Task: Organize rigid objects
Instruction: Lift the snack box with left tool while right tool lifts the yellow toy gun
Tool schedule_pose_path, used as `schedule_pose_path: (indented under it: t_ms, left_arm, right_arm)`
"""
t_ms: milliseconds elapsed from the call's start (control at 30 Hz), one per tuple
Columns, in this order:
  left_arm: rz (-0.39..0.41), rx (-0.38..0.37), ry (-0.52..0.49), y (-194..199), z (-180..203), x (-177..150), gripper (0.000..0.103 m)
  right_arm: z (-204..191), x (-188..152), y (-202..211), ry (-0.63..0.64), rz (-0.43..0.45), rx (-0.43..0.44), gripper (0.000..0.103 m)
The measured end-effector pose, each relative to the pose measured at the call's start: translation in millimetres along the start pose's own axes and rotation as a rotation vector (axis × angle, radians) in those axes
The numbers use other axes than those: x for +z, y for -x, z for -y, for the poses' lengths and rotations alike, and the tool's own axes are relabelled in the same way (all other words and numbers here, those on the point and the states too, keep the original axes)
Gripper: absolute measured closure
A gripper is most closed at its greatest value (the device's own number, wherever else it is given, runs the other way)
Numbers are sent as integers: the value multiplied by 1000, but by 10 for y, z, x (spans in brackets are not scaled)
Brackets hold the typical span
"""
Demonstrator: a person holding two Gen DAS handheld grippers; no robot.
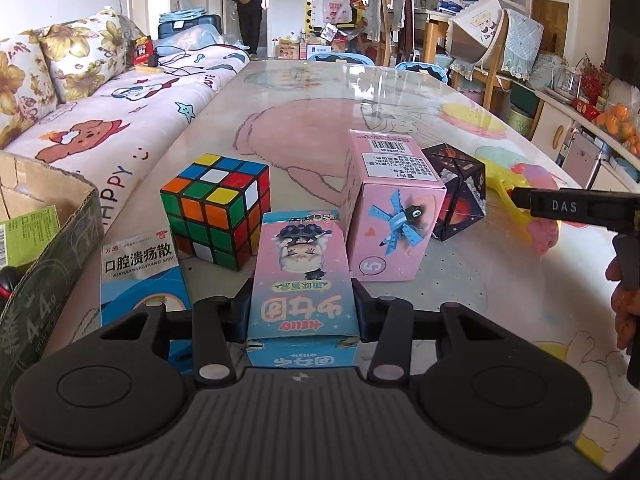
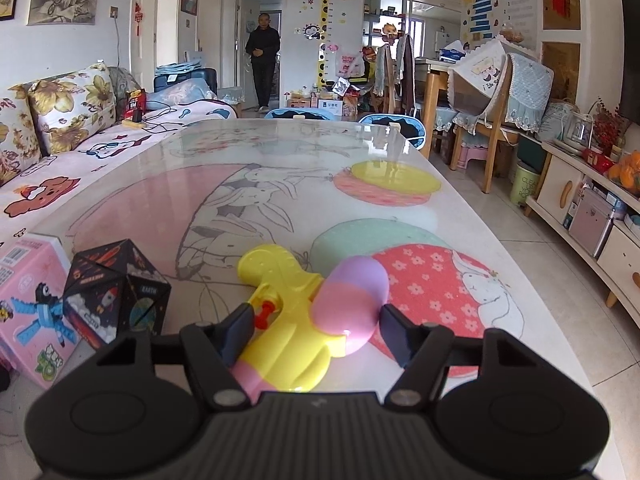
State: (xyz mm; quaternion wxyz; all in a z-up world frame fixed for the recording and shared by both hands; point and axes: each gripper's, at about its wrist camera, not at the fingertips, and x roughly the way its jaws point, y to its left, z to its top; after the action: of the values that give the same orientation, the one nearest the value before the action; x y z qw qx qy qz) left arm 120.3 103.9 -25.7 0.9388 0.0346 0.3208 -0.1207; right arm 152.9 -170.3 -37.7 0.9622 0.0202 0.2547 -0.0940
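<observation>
My left gripper (image 1: 303, 304) is shut on a pink and blue cartoon box (image 1: 302, 280), its pads pressing both long sides. Behind it on the table stand a Rubik's cube (image 1: 216, 212), a taller pink box with a barcode (image 1: 388, 216) and a black space-print cube (image 1: 460, 196). A blue medicine box (image 1: 140, 280) lies at the left. My right gripper (image 2: 312, 328) is shut on a yellow toy water gun (image 2: 288, 320) with a pink and purple tank (image 2: 352, 300). One finger touches the yellow body, the other the tank.
An open cardboard box (image 1: 48, 248) stands at the table's left edge, with a sofa (image 1: 120, 92) behind it. The glass-topped table (image 2: 300, 184) stretches away. A person (image 2: 262, 60) stands in the far doorway. Chairs and a cabinet (image 2: 580, 208) line the right side.
</observation>
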Motion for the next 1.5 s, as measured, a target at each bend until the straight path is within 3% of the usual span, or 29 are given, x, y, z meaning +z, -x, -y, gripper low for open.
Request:
schedule_pose_path:
  t_ms: [100, 167, 200, 400, 500, 567, 633, 767, 933, 1033, 1500]
  left_arm:
    - [10, 0, 1, 36, 1, -8, 48]
    - [13, -2, 7, 54, -1, -14, 48]
    - [11, -4, 10, 61, -6, -18, 48]
    - [4, -22, 15, 105, 1, -41, 47]
    - [-1, -37, 12, 119, 18, -37, 47]
    - [-4, -44, 9, 113, 28, -39, 47]
    - [-7, -46, 4, 107, 28, -41, 47]
    - [-10, -51, -2, 83, 23, -46, 47]
    - [-8, -50, -6, 72, 24, -50, 47]
    - [-4, -53, -7, 82, 33, -54, 47]
    - [44, -65, 0, 195, -91, -57, 47]
  right_arm:
    - [-17, -22, 70, 12, 14, -11, 38]
    - [-17, -14, 112, 10, 15, -16, 56]
    - [-23, -9, 121, 16, 14, -19, 58]
    - [-25, -55, 188, 33, 3, -25, 58]
    - [10, -83, 210, 14, -4, -4, 54]
    - [38, -76, 206, 1, -2, 14, 42]
    - [26, -71, 217, -4, 10, 19, 22]
    - [-81, -68, 137, 32, 5, 13, 17]
    - [-177, -78, 22, 79, -22, -39, 17]
    - [-148, -92, 3, 72, -49, -30, 26]
    - [-219, -204, 298, 73, 21, -107, 27]
